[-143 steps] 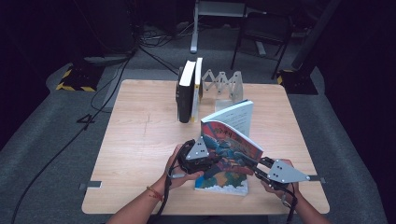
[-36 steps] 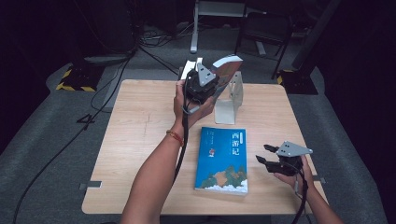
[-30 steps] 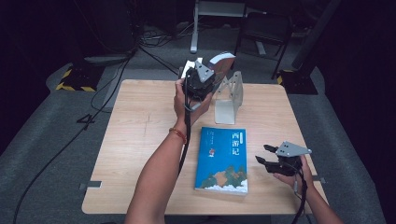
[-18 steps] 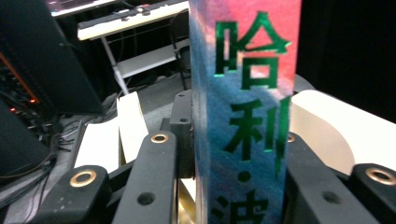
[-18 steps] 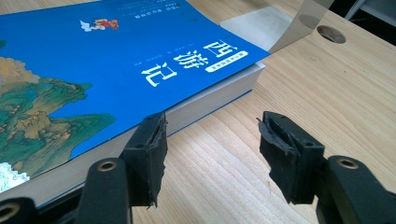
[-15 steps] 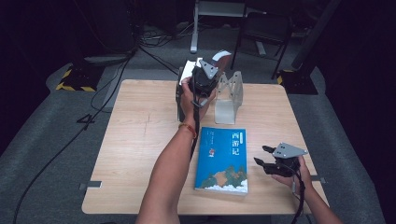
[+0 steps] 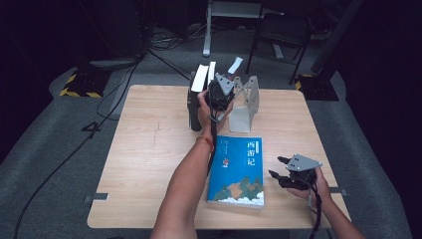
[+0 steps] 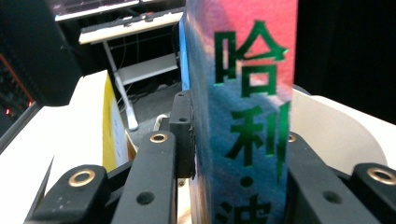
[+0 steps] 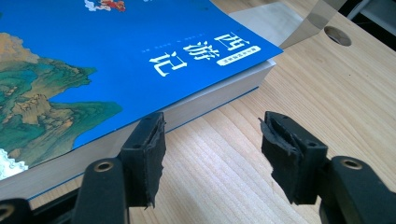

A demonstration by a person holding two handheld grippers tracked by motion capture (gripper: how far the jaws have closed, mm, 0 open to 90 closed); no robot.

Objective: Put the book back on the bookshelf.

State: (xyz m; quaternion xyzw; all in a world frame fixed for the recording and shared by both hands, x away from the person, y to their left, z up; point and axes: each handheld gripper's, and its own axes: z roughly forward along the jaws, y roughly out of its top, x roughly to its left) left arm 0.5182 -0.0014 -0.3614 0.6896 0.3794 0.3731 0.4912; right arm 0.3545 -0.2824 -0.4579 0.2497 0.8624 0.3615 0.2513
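Left gripper (image 7: 219,93): we clamp our jaws on the spine of a red-and-blue book (image 8: 243,116), upright at the table's (image 7: 149,149) far edge, just beside the standing books (image 7: 199,94) and grey bookend (image 7: 246,107).
Right gripper (image 7: 284,175): our jaws stand apart, empty, near the right edge, just beside the flat blue book (image 7: 238,172).

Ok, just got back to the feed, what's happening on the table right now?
A person is shelving books. The left gripper is shut on a book with green lettering on its spine, holding it upright at the far edge of the table, between the books already standing and the grey bookend. The right gripper is open and holds nothing, just off the right edge of the blue book that lies flat on the table.
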